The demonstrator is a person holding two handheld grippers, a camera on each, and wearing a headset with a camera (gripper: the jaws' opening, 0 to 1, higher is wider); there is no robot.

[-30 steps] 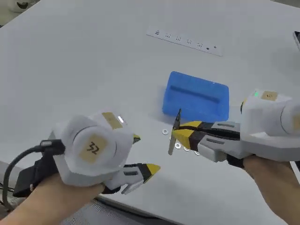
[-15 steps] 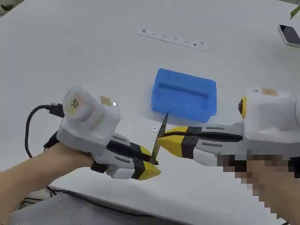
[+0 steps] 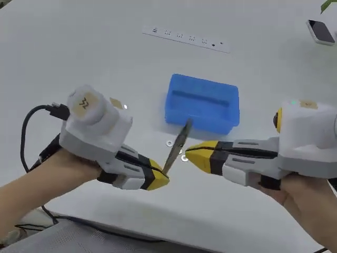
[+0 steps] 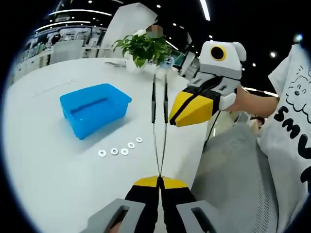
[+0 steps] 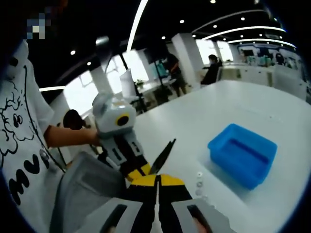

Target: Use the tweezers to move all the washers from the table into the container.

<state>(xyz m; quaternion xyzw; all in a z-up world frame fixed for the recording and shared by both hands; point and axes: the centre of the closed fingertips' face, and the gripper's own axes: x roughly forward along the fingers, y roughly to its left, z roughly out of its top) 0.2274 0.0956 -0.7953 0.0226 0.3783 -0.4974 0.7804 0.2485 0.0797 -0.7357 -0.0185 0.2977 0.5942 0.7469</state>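
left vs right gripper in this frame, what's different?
Load: the left gripper has its tongs shut on the tweezers. The right gripper has its tongs shut with nothing between them.
Heading, in the head view: the left gripper points up and right toward the container, while the right gripper points left across its front.
Shared: yellow tips, white bodies, tips close together short of the container.
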